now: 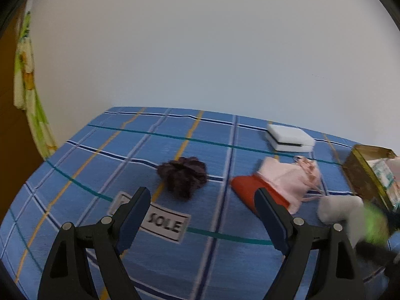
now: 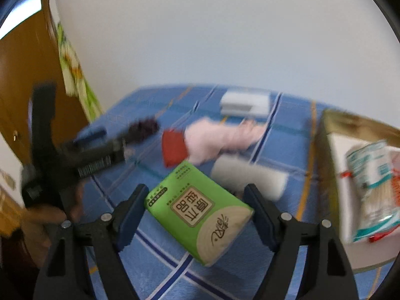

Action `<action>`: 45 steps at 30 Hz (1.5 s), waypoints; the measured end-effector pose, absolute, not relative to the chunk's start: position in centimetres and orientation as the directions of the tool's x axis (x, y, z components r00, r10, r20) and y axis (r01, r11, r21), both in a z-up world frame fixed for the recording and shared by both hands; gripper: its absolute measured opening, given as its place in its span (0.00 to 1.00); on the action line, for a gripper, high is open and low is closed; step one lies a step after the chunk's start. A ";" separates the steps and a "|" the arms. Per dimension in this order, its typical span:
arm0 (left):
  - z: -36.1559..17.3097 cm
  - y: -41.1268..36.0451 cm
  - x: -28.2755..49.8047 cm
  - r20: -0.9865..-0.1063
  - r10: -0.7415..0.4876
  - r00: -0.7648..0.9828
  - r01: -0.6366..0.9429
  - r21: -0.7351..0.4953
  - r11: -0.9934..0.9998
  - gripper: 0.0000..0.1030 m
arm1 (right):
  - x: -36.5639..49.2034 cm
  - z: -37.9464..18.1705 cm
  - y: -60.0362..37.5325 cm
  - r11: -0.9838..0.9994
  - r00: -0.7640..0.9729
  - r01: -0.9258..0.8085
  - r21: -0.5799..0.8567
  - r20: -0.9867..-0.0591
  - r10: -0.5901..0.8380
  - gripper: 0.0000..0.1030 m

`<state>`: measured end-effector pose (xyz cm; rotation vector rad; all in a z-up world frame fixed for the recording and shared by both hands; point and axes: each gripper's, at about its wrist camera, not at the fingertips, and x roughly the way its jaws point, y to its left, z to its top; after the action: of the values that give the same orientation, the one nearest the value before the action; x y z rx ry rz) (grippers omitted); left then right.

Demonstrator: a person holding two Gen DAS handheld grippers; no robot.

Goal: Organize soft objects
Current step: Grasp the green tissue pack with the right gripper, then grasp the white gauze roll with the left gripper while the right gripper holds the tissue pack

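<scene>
glossy plastic tissue pack [image 2: 198, 211], woven cloth bedsheet [image 1: 155, 270]

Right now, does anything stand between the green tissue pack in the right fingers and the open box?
Nothing visible does. Between the green tissue pack and the open box lies only bare checked cloth; the white roll sits behind that path.

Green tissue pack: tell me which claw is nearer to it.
Right. The right claw brackets the green tissue pack. The left claw hovers open over the cloth, the pack off to its right.
</scene>
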<state>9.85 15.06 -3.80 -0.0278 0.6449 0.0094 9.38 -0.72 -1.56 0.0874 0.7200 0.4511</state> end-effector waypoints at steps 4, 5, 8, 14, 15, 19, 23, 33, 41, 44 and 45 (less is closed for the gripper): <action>-3.7 13.3 9.1 -0.583 -0.110 0.805 0.080 -0.078 0.994 0.84 | 8.2 1.1 -3.6 0.943 0.785 -0.283 0.174 -0.523 0.332 0.77; -3.8 12.5 8.9 -0.578 -0.142 0.803 0.116 -0.083 0.990 0.84 | 8.0 1.7 -4.6 0.952 0.812 -0.251 0.175 -0.497 0.305 0.77; -4.2 8.9 8.3 -0.587 -0.233 0.775 0.249 -0.055 0.967 0.84 | 7.6 3.2 -7.4 0.962 0.856 -0.175 0.210 -0.450 0.254 0.77; -4.4 2.6 8.1 -0.620 -0.315 0.719 0.376 -0.034 0.926 0.84 | 6.6 4.5 -10.9 0.972 0.894 -0.083 0.220 -0.415 0.170 0.77; -4.5 1.8 8.4 -0.629 -0.307 0.714 0.372 -0.030 0.928 0.84 | 6.4 4.5 -11.2 0.971 0.896 -0.076 0.225 -0.413 0.166 0.77; -5.0 -0.1 9.7 -0.666 -0.293 0.686 0.333 -0.070 0.940 0.84 | 5.7 4.6 -11.9 0.978 0.902 -0.055 0.200 -0.410 0.134 0.77; -5.5 -2.1 10.8 -0.694 -0.250 0.675 0.308 -0.043 0.950 0.84 | 5.5 4.3 -12.4 0.979 0.899 -0.050 0.199 -0.418 0.131 0.77; -7.1 -1.2 12.9 -0.767 -0.238 0.596 0.229 -0.122 0.966 0.84 | 5.5 4.1 -14.0 0.964 0.891 -0.054 0.260 -0.424 0.164 0.77; -7.2 -1.6 12.7 -0.773 -0.225 0.594 0.235 -0.100 0.967 0.80 | 5.8 3.5 -13.7 0.964 0.884 -0.065 0.257 -0.433 0.175 0.77; -7.0 -0.8 12.6 -0.760 -0.249 0.601 0.224 -0.140 0.965 0.79 | 5.9 3.4 -13.8 0.963 0.883 -0.061 0.262 -0.435 0.174 0.77; -6.8 -0.2 12.4 -0.747 -0.259 0.612 0.214 -0.160 0.964 0.79 | 5.9 3.3 -13.9 0.963 0.884 -0.060 0.264 -0.434 0.174 0.77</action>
<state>12.36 -0.24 -6.81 -0.0563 0.8699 -0.2731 5.91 -13.87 3.34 0.2476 0.4716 0.1232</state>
